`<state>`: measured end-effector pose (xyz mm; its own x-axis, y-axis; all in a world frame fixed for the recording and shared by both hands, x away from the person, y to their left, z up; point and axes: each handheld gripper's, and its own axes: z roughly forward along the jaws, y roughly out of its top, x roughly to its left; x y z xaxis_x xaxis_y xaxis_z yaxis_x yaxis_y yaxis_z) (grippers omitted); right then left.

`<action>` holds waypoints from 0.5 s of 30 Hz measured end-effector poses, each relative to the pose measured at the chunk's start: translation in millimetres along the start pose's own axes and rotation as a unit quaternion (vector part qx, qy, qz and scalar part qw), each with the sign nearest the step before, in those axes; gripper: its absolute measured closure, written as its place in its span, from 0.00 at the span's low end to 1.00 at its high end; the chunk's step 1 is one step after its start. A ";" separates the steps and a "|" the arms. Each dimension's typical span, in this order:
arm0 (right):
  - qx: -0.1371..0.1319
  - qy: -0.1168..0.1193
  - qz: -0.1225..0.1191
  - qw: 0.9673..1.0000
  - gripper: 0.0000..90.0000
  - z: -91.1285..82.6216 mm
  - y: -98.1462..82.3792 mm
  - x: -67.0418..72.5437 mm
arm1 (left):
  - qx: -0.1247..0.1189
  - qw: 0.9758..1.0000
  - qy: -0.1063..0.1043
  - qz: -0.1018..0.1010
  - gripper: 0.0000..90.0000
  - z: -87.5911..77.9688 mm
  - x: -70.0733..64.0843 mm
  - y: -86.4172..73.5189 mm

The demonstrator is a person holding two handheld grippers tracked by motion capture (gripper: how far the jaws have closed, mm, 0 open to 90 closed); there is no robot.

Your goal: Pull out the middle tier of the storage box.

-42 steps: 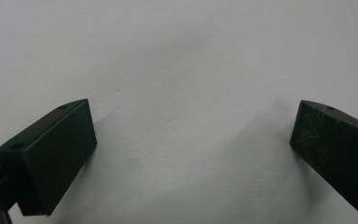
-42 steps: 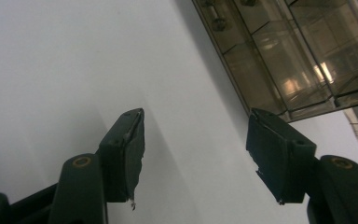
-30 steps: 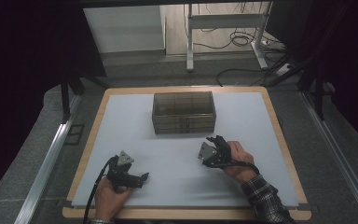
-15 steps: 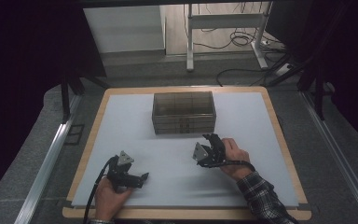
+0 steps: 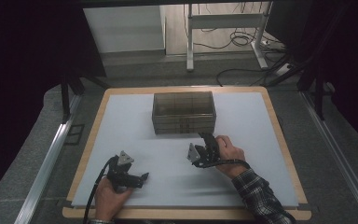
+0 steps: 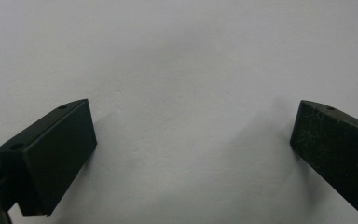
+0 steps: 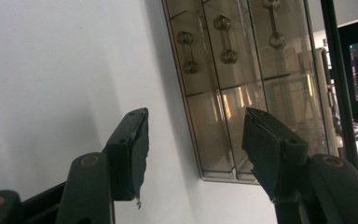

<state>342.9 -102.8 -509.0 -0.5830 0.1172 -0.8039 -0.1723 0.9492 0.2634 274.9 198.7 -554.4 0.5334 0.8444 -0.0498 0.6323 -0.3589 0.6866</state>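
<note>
The smoky drawer cabinet [image 5: 183,112] stands toward the worktop's [image 5: 121,116] far edge, centred. The right gripper [image 5: 206,148] sits just before its front, jaws parted and empty (approach step, apparently). The left gripper [image 5: 129,175] rests near the front-left corner, spread wide, empty. Next: align with a drawer handle [image 7: 188,51].

A lab: white-topped test table [image 5: 121,121] walled by dark curtains [image 5: 23,70] (loose cables [image 5: 242,39] behind).
</note>
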 end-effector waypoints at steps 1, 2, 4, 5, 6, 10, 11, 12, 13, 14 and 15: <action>0.000 0.000 0.000 1.000 0.46 0.0 0.0 0.0 | 0.000 1.000 0.000 -0.002 0.00 0.0 -0.2 -0.1; 0.001 -0.006 -0.003 1.000 0.46 0.8 0.9 0.4 | 0.000 1.000 0.000 -0.002 0.00 0.0 -0.2 -0.1; 0.003 -0.013 -0.009 1.000 0.46 1.7 2.3 0.5 | 0.000 1.000 0.000 0.000 0.00 0.0 0.0 0.0; 0.003 -0.014 -0.011 1.000 0.46 2.4 2.9 0.6 | 0.000 1.000 0.000 -0.002 0.00 0.0 -0.2 -0.1; 0.004 -0.019 -0.019 1.000 0.46 3.7 4.4 1.1 | 0.000 1.000 0.000 0.000 0.00 0.0 0.0 0.0; 0.006 -0.027 -0.027 0.999 0.47 5.5 6.6 2.4 | 0.000 1.000 0.000 -0.002 0.00 -0.1 -0.3 -0.1; 0.005 -0.031 -0.030 0.999 0.47 6.7 7.2 2.8 | 0.000 1.000 0.000 0.000 0.00 0.0 0.0 0.0; 0.007 -0.033 -0.033 0.999 0.47 7.5 8.0 3.3 | 0.000 1.000 0.000 0.000 0.00 0.0 0.0 0.0; 0.009 -0.035 -0.035 0.999 0.47 8.3 8.9 3.9 | 0.000 1.000 0.000 -0.002 0.00 0.0 -0.3 -0.1; 0.008 -0.034 -0.039 0.999 0.47 9.2 9.7 4.1 | 0.000 1.000 0.000 0.000 0.00 0.0 0.0 0.0; 0.009 -0.038 -0.040 0.998 0.47 10.2 10.5 5.0 | 0.000 1.000 0.000 0.000 0.00 0.0 0.0 0.0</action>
<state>346.3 -89.2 -515.6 -0.5055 0.0629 -0.8606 -0.2012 0.9613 0.1884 274.9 198.7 -554.4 0.5334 0.8444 -0.0497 0.6321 -0.3589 0.6868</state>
